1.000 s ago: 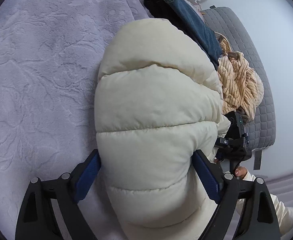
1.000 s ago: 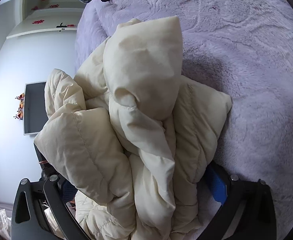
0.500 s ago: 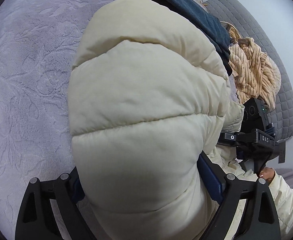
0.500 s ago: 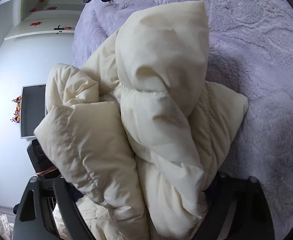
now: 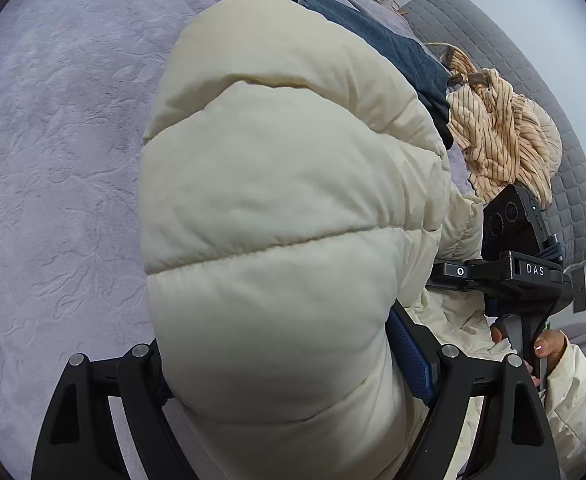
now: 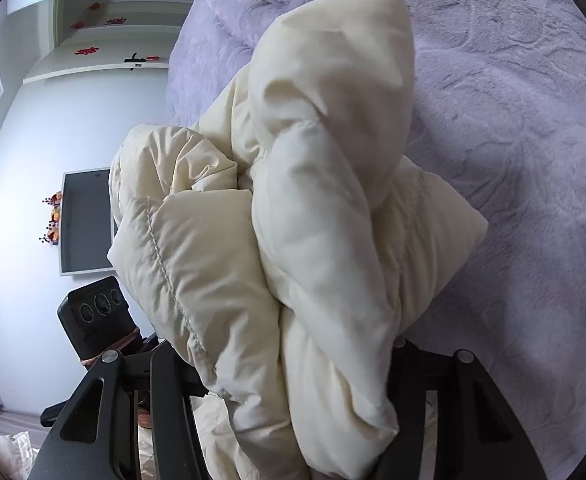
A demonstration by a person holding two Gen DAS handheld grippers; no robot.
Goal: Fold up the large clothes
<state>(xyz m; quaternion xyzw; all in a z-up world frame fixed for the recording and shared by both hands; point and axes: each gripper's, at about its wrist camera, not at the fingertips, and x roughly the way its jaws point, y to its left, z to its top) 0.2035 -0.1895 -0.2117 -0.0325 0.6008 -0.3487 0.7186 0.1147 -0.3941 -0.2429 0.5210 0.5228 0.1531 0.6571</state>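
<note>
A cream puffer jacket [image 5: 285,208] fills the middle of the left wrist view, bunched up over the lilac bedspread [image 5: 61,152]. My left gripper [image 5: 289,376] is shut on a thick fold of it; the fingertips are hidden by the padding. In the right wrist view the same jacket [image 6: 313,240] hangs in crumpled folds. My right gripper [image 6: 293,392] is shut on it, and its body shows in the left wrist view [image 5: 509,264], close to the right of the left gripper.
Blue jeans [image 5: 393,48] and a striped beige garment [image 5: 505,136] lie at the bed's far side by a grey quilted headboard [image 5: 553,92]. A wall screen [image 6: 85,220] and shelves [image 6: 105,52] are beyond the bed's edge. The bedspread [image 6: 525,140] spreads to the right.
Both grippers have lifted and gathered the jacket, which bulks larger in both views. The two grippers have come closer together.
</note>
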